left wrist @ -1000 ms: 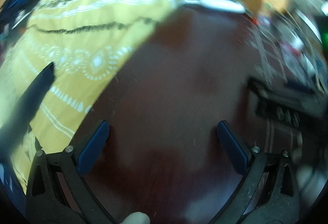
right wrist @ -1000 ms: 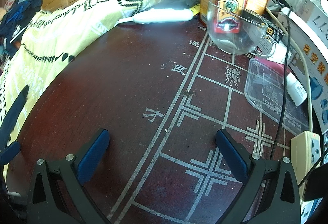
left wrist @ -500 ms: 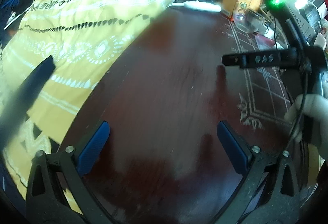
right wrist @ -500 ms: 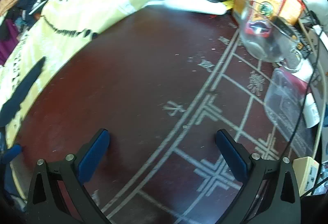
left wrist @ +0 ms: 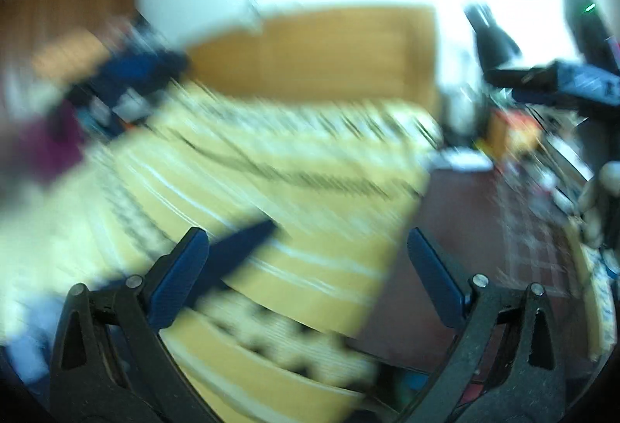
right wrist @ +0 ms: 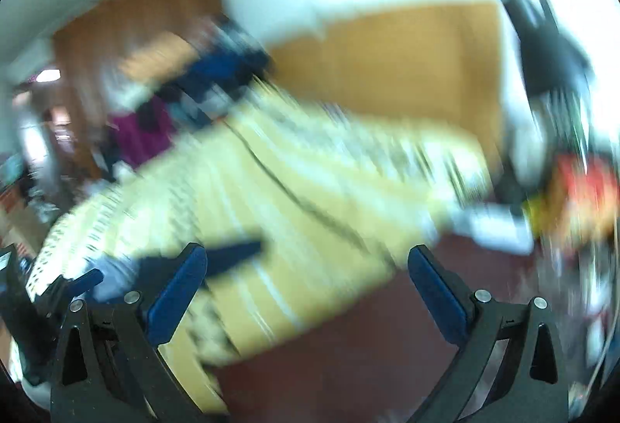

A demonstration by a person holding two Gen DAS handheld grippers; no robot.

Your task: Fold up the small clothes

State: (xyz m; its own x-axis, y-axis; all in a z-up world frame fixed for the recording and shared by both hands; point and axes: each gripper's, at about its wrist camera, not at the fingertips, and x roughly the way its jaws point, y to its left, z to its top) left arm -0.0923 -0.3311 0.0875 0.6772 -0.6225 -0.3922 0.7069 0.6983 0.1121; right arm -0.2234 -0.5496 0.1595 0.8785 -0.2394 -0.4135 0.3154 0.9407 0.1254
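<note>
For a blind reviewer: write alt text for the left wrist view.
Motion-blurred view: the open, empty left claw points over a yellow patterned bedspread, with a dark blue strip of cloth lying on it by the left finger. A dark red table sits at right, a wooden headboard behind.

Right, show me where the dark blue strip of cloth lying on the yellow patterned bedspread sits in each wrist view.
Left wrist: the dark blue strip of cloth lies lower left of centre, its near end behind the left claw's left finger.
Right wrist: the strip lies lower left, behind the right claw's left finger.
Shared landmark: the yellow patterned bedspread meeting the dark red table.
</note>
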